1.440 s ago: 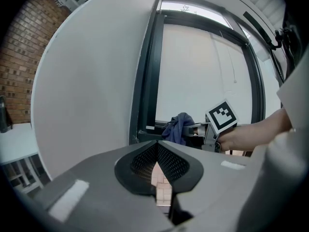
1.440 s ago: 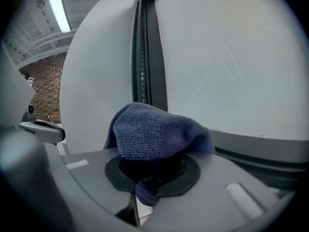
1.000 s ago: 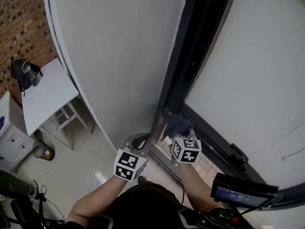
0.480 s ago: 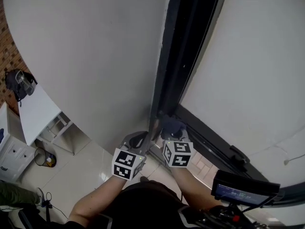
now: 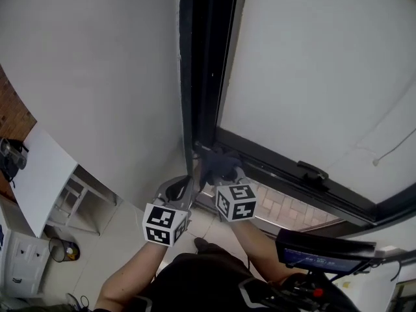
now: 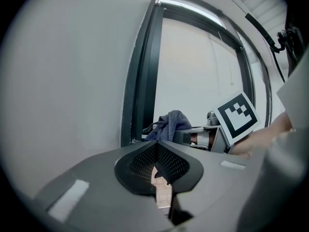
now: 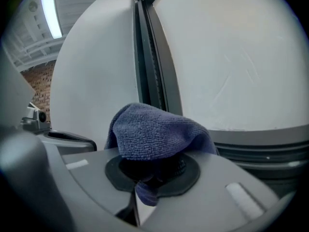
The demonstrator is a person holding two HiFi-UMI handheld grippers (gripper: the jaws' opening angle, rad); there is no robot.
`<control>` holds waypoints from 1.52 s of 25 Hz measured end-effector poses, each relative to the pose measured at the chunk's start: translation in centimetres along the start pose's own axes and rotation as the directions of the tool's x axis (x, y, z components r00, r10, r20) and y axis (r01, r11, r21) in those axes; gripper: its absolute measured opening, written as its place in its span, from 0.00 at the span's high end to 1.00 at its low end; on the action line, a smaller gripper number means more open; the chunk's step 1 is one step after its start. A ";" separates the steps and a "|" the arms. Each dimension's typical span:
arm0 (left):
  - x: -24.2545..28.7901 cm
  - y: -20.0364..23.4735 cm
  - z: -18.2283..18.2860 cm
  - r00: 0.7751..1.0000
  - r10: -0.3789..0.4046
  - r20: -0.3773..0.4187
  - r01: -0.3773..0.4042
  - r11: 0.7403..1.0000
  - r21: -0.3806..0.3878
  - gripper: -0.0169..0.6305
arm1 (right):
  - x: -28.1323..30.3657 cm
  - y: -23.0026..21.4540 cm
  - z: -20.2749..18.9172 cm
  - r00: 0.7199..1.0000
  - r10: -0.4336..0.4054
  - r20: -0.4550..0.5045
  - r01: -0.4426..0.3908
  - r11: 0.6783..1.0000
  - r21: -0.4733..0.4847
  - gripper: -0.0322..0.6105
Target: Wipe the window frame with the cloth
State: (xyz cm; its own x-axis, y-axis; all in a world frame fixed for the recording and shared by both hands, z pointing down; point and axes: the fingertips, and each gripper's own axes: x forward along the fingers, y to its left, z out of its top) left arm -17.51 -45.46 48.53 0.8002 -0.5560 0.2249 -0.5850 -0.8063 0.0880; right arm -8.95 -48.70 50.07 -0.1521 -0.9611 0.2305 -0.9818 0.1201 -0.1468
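My right tool [image 7: 152, 170] is clenched on the blue microfibre cloth [image 7: 154, 129], which bunches over its tips at the lower corner of the dark window frame [image 5: 207, 64]. The cloth seems to touch the frame, though I can't be sure. My left tool [image 6: 157, 161] is pinched together on nothing, just beside the frame's upright.

The cloth [image 5: 218, 163] sits at the lower left corner of the window frame [image 5: 207, 77], where the upright meets the bottom rail, between the fingers of the right gripper [image 5: 224, 174]. The left gripper [image 5: 184, 188] lies just left of it, at the upright's foot, before the wall [image 5: 97, 77].
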 end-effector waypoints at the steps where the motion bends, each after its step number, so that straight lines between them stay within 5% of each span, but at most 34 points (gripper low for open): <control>1: -0.4 -0.5 0.4 1.000 -0.017 0.007 0.017 1.000 0.009 0.98 | -0.9 0.1 0.3 1.000 -0.011 0.011 0.011 1.000 0.007 0.87; 8: -1.4 -5.7 1.8 0.984 -0.170 0.050 0.169 0.985 0.031 0.98 | -9.7 -3.9 1.1 0.973 -0.222 0.067 0.221 0.975 0.026 0.87; 17: -0.7 -14.7 3.2 0.932 -0.354 0.077 0.350 0.934 0.069 0.98 | -24.2 -10.1 1.7 0.873 -0.472 0.124 0.468 0.881 0.068 0.87; 22: -1.0 -18.3 5.3 0.928 -0.357 0.105 0.345 0.931 0.118 0.98 | -31.3 -12.0 2.6 0.821 -0.546 0.167 0.537 0.838 0.099 0.87; 30: -1.9 -23.4 7.5 0.919 -0.380 0.106 0.355 0.914 0.197 0.98 | -39.6 -13.2 2.8 0.822 -0.537 0.187 0.530 0.843 0.091 0.87; 38: -2.2 -28.4 6.8 0.935 -0.341 0.095 0.327 0.935 0.136 0.98 | -44.8 -14.2 2.2 0.853 -0.489 0.183 0.495 0.869 0.016 0.88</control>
State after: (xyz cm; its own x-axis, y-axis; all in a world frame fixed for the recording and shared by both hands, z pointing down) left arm -1.76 -22.67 38.96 0.9605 -0.2643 0.0877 -0.2673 -0.9633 0.0243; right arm 12.00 -7.90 39.73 0.3717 -0.9238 0.0921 -0.9263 -0.3756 -0.0291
